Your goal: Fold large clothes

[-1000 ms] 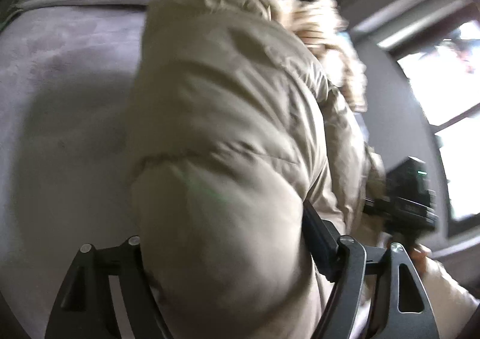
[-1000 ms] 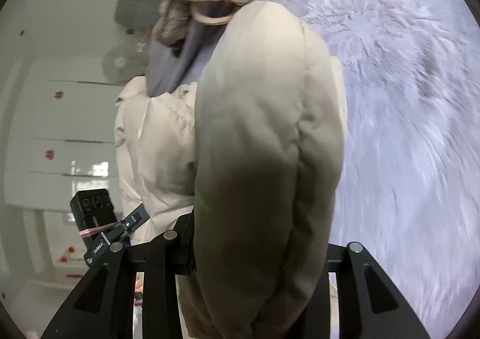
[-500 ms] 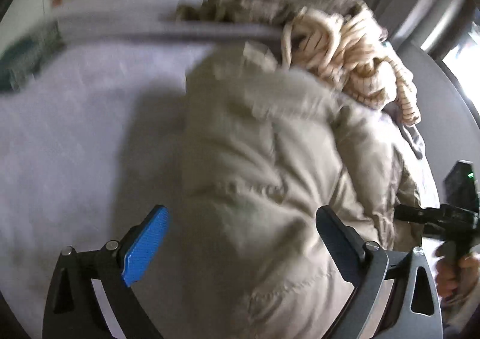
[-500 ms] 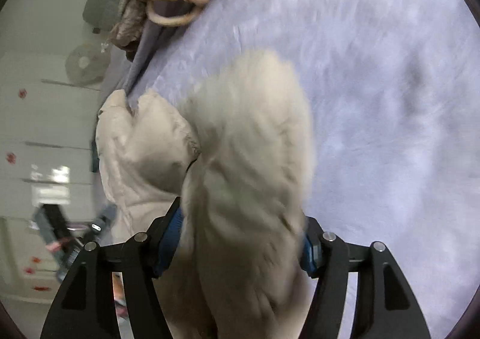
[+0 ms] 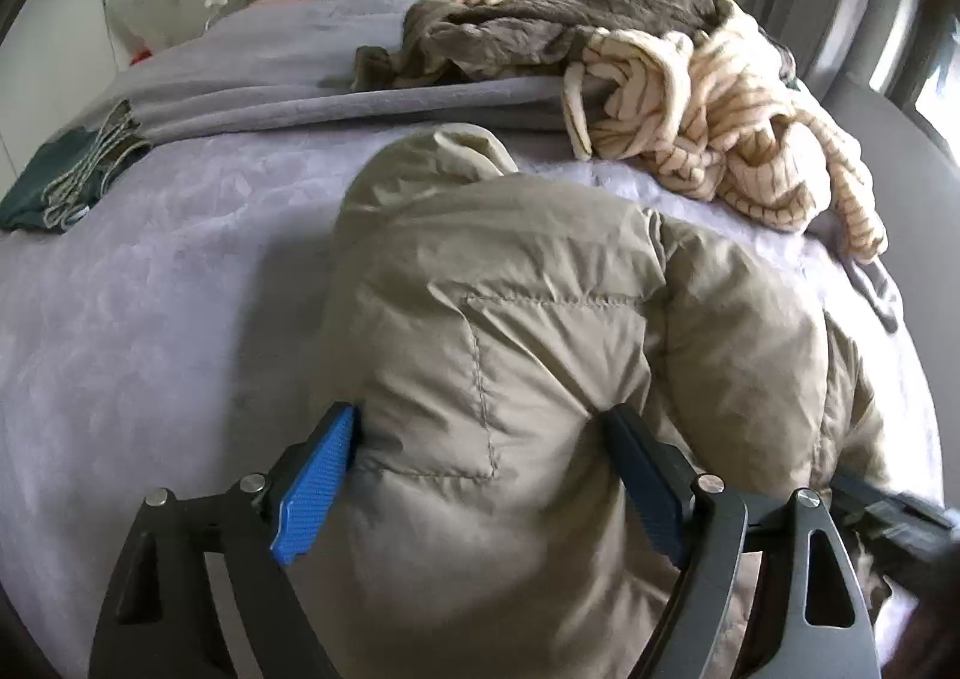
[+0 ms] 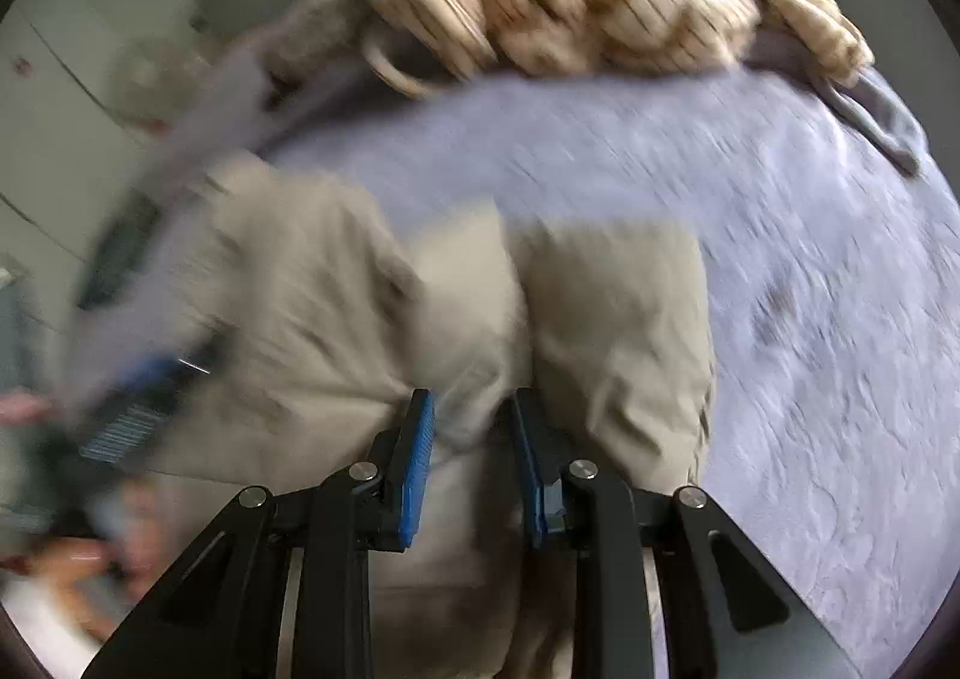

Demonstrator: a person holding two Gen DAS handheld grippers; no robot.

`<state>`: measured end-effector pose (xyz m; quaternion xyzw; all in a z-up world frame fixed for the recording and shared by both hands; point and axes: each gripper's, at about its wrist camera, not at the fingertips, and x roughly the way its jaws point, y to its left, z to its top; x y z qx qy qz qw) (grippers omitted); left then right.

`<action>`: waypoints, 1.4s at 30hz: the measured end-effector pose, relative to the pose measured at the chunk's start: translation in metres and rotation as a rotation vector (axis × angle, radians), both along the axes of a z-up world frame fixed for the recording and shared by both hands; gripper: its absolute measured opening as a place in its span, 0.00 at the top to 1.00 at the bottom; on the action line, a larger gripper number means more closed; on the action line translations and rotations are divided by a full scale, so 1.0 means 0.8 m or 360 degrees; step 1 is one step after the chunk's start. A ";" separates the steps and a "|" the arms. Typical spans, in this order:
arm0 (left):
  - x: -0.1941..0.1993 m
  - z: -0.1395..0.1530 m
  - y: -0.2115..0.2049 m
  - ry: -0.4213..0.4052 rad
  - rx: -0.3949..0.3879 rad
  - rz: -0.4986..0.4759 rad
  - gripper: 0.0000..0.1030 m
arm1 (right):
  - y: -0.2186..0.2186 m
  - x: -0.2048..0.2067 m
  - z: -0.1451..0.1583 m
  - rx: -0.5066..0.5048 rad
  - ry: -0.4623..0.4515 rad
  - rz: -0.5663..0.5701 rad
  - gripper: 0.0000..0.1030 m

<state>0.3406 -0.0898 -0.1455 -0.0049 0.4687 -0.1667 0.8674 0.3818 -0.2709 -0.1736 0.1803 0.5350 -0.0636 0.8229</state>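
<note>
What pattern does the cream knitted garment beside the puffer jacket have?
The cream knitted garment has thin dark stripes, clearest in the left wrist view.

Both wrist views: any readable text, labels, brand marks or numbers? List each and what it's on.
No readable text in either view.
Puffer jacket: no tag or brand showing.
Cream knit sweater, brown garment, folded dark green cloth: no print visible.
Left tongs and right tongs: no markings showing.
Right wrist view is motion-blurred; small print there would be illegible.
</note>
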 end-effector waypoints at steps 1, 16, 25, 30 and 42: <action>-0.001 -0.002 -0.002 -0.0005 0.0001 -0.0003 0.17 | -0.003 -0.010 -0.007 -0.0015 -0.0017 0.0009 0.75; -0.047 0.018 0.024 0.0057 0.0116 -0.0044 0.12 | -0.017 -0.051 0.027 -0.0011 -0.0042 0.0063 0.72; -0.098 0.033 0.057 0.0190 0.0189 0.0006 0.12 | -0.006 -0.117 0.076 -0.0022 -0.0039 0.0022 0.71; -0.125 0.036 0.066 0.0210 0.0226 -0.0010 0.12 | 0.012 -0.153 0.080 -0.0053 0.0018 0.0064 0.71; -0.183 0.047 0.095 0.0320 0.0261 -0.0040 0.12 | 0.007 -0.180 0.076 0.0066 0.0217 0.0007 0.71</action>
